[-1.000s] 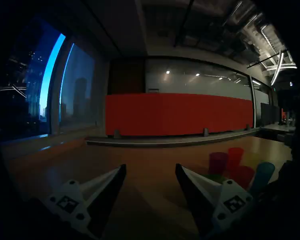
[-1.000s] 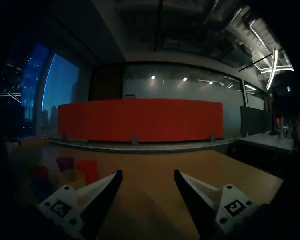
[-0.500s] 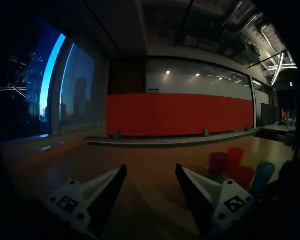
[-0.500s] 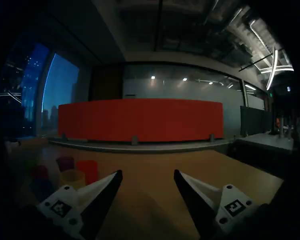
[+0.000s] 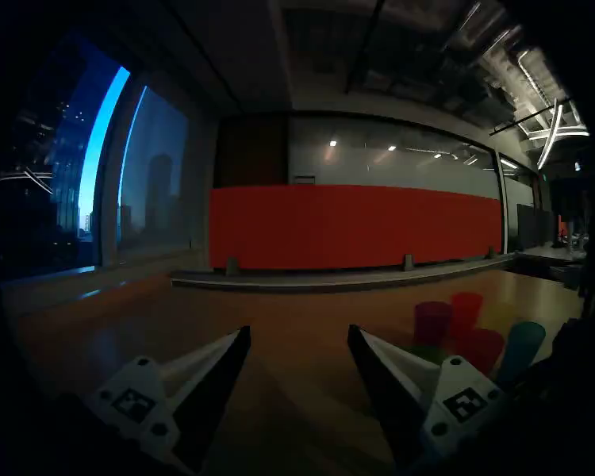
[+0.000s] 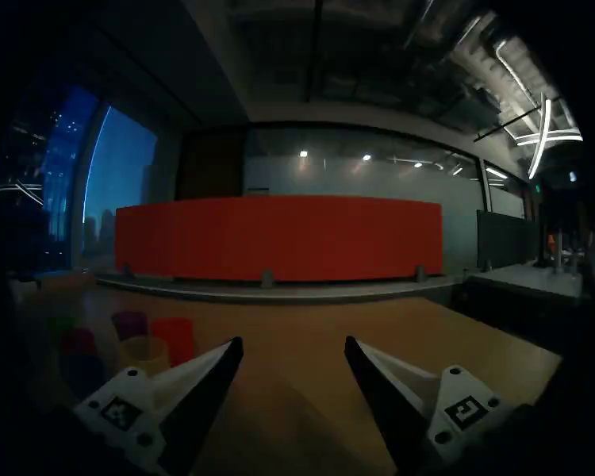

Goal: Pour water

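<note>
Jaws apart and empty on left gripper (image 5: pixel 298 332) and right gripper (image 6: pixel 293 343); best to approach cluster of coloured plastic cups (image 5: pixel 467 314) on brown wooden table (image 5: pixel 313 305) level, gripping one mid-wall.

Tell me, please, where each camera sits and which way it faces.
Left gripper view: on the left gripper, low over the wooden table, facing the red partition; its open fingers show, coloured cups to their right.
Right gripper view: on the right gripper, same heading; open fingers show, cups to their left.
Shared: table, partition, cups.
</note>
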